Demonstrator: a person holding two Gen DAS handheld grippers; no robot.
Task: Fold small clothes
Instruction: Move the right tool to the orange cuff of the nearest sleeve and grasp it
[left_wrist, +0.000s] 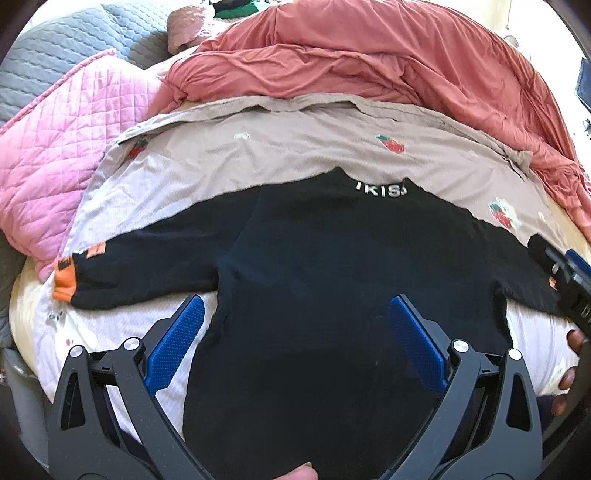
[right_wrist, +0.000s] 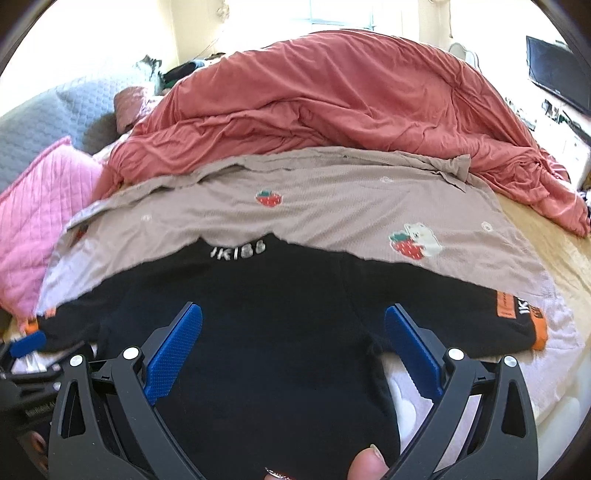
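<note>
Black knit: the sweater (left_wrist: 317, 266) lies flat, spread on the beige strawberry-print sheet (left_wrist: 295, 147), collar away from the person, sleeves out to both sides.
Long axis: sleeve to sleeve, crosswise to both tongs; the body runs straight ahead from them.
Left gripper (left_wrist: 295, 332): blue ribbed pads spread wide, holding nothing, over the body's left half, nearer the orange-cuffed left sleeve (left_wrist: 147, 269).
Right gripper (right_wrist: 293, 343): spread wide too, empty, nearer the right sleeve (right_wrist: 461, 314).
Background: rumpled coral duvet (right_wrist: 351, 99), quilted pink pillow (left_wrist: 55, 155).
Judgement: each sleeve suits its nearer hand.
</note>
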